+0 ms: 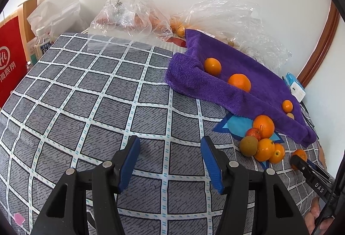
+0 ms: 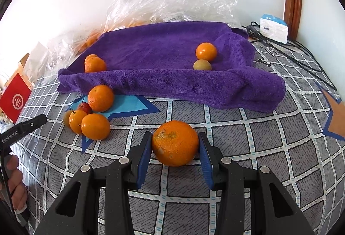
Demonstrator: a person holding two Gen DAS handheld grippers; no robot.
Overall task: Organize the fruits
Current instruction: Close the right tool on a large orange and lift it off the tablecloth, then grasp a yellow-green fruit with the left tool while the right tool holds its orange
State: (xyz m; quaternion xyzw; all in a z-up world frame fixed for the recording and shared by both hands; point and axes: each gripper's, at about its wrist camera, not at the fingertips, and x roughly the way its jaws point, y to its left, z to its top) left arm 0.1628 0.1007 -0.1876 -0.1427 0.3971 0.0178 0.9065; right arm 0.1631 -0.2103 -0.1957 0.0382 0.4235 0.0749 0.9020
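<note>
My right gripper (image 2: 175, 144) is shut on a large orange (image 2: 175, 142) just above the checked cloth, in front of the purple towel (image 2: 163, 56). The towel holds two oranges at its left (image 2: 94, 64), and one orange (image 2: 206, 51) and a small yellow-green fruit (image 2: 202, 65) at its right. A cluster of oranges (image 2: 94, 126), a small red fruit (image 2: 85, 107) and a brownish fruit lies left of the towel's front edge. My left gripper (image 1: 170, 144) is open and empty over the cloth, left of that cluster (image 1: 263, 127). The right gripper's tip (image 1: 299, 162) shows at the left wrist view's right edge.
Clear plastic bags (image 1: 131, 11) with more fruit lie behind the towel (image 1: 237, 75). A red bag (image 1: 10, 58) and a bottle (image 1: 42, 41) stand at the far left. A white box (image 2: 273, 28) and black cables (image 2: 291, 54) lie at the back right.
</note>
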